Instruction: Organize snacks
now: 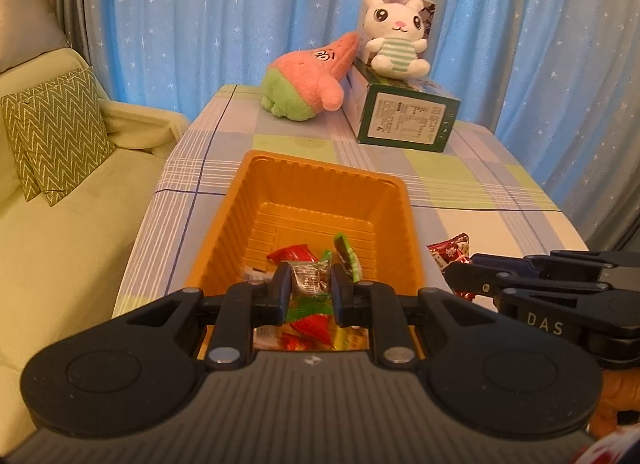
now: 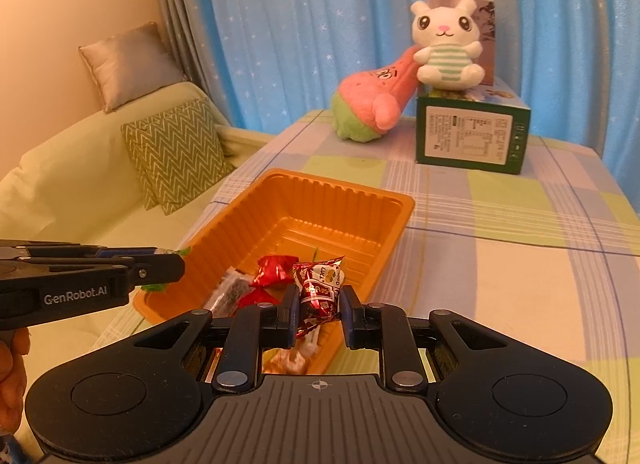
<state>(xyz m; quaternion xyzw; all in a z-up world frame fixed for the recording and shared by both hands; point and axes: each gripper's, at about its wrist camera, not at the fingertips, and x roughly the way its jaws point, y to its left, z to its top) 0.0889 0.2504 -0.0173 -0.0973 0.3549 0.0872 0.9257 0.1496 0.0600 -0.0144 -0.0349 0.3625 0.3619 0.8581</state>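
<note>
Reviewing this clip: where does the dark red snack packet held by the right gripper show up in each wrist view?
Left wrist view: the dark red snack packet sits at the right edge, just outside the orange tray, clamped in the right gripper.
Right wrist view: lower centre, between that gripper's fingers, over the tray's near end.
Shared landmark: the white bunny plush on the green box.
</note>
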